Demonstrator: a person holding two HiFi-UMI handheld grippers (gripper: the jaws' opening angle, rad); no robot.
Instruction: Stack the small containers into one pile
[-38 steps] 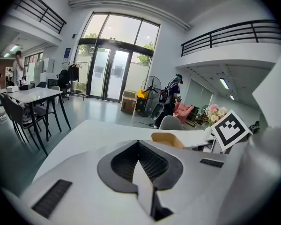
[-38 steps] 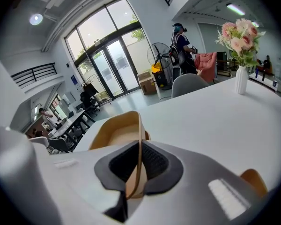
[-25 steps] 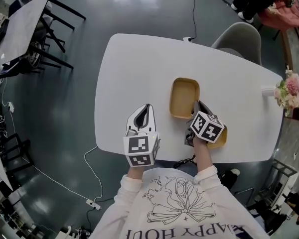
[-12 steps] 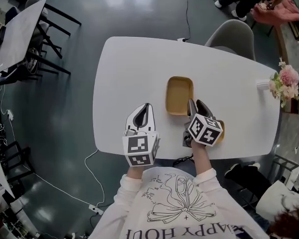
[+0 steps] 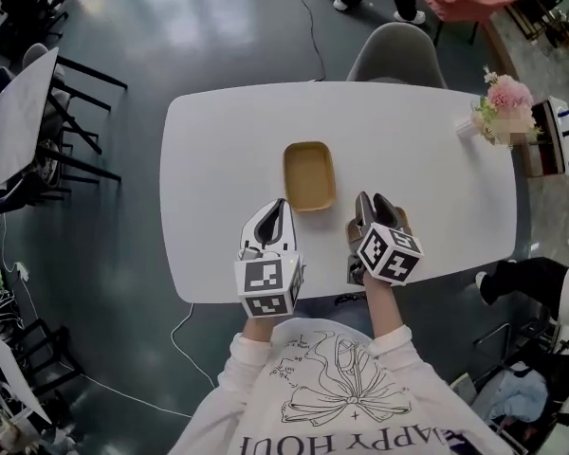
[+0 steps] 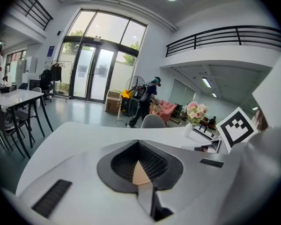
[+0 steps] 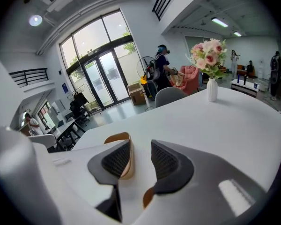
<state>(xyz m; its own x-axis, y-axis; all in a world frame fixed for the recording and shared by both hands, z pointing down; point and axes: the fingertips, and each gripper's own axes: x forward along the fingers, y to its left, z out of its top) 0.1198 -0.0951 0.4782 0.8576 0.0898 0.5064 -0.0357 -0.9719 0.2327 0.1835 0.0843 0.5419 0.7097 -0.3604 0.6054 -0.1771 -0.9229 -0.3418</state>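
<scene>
Right gripper [image 5: 373, 198] jaws just opened, nothing pinched between them; left gripper [image 5: 280, 204] clenched, empty. Tan container [image 5: 309, 175] at frame centre is seen alone, so the pile is judged unbuilt.

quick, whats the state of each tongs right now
left tongs: closed, holding nothing.
right tongs: open, jaws have just been opening; a tan container shows beside one pad, not gripped.

An office hall: a grey shell chair [image 5: 395, 53] stands at the white oval table's [image 5: 223, 159] 12 o'clock, with tall glass doors [image 6: 91, 74] and a black-railed mezzanine [image 6: 225, 34].
</scene>
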